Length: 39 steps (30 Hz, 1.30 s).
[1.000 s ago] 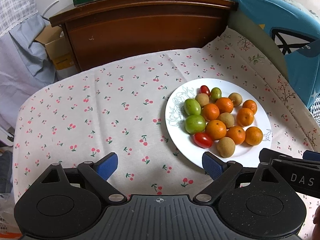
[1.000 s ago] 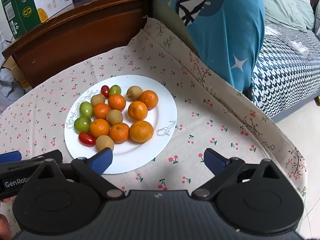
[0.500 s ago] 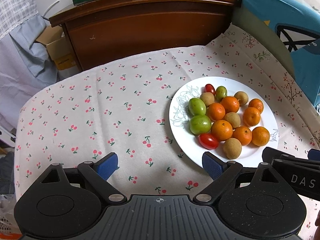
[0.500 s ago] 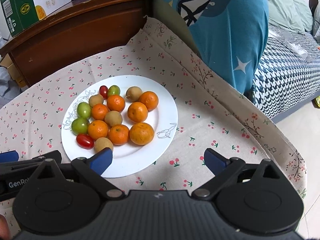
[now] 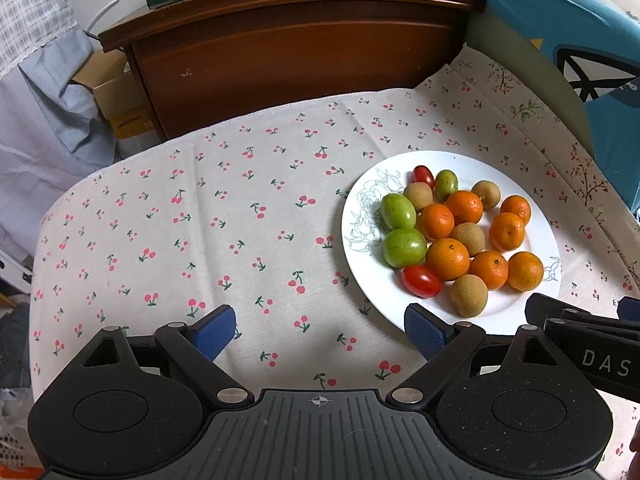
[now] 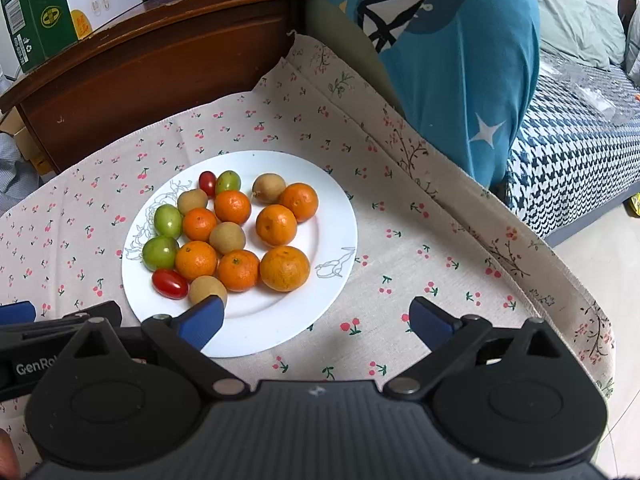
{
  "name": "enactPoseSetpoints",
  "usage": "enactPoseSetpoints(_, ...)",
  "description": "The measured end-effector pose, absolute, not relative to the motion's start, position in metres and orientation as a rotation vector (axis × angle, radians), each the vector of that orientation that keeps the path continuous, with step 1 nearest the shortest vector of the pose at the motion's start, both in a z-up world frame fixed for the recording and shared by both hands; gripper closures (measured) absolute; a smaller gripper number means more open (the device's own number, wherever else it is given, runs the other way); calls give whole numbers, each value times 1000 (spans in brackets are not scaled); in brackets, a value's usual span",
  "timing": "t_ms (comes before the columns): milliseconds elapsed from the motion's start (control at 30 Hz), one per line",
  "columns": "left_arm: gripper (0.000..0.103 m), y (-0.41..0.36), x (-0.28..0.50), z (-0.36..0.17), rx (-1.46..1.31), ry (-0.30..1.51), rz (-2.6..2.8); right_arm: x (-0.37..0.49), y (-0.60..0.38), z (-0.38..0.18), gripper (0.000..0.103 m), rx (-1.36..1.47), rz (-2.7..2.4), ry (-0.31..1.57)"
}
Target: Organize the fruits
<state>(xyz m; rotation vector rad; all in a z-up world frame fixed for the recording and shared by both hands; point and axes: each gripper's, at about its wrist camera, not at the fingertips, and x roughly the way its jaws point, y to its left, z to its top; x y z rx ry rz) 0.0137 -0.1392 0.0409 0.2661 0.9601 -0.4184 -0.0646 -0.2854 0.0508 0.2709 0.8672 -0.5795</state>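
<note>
Your left gripper [image 5: 320, 330] and right gripper [image 6: 316, 322] both hang with fingers spread wide, gripping nothing, above the near edge of the cherry-print cloth [image 5: 224, 216]. The white plate [image 6: 336, 220] lies toward the cloth's right side, carrying seven oranges [image 6: 284, 268], brownish round fruits [image 6: 227, 237] (possibly longans), green fruits [image 5: 404, 246] and two red tomatoes [image 5: 421, 281], all bunched together.

Left gripper [image 5: 320, 330] drifted left: white plate [image 5: 360, 268] sits further right in its view. Right gripper [image 6: 316, 320] eased in: plate lower and closer, left fingertip [image 6: 202, 320] overlapping its near rim.
</note>
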Motion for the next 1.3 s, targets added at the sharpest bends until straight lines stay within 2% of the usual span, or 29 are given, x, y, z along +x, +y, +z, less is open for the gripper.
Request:
enactPoseSetpoints(667,10,-123,3,45,300,927,-385,-69,-273,45,3,251,-520,842)
enactPoseSetpoints(1300,10,-52,-34,42,251,964,-334,-110,-219,24,2,167,-311,751)
